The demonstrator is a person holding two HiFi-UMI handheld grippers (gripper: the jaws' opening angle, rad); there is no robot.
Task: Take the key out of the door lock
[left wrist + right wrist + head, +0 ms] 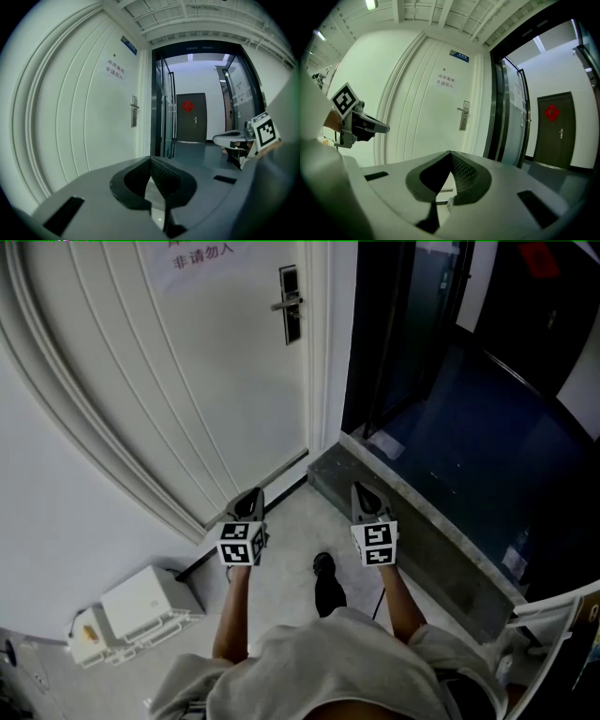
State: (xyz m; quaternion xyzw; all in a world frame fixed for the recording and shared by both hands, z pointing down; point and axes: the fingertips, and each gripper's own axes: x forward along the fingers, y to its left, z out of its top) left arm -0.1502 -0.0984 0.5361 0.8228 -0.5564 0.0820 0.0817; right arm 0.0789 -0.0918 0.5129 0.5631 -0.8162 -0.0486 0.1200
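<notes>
White door (187, 381) with one lock plate (292, 304) faces two tools, left tool (251, 493) and right tool (361, 489), both closed tight.

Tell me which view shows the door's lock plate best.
Head view: the lock plate and its lever appear largest there, dark against the white door. The right gripper view shows the lock plate small and distant, and the left gripper view smaller still.

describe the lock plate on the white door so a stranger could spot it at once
Start at the white door left of the dark doorway. Near its right edge, right of and below the paper notice, sits the lock plate: a narrow dark upright strip with a silver lever handle, the only hardware on the white panel.
</notes>
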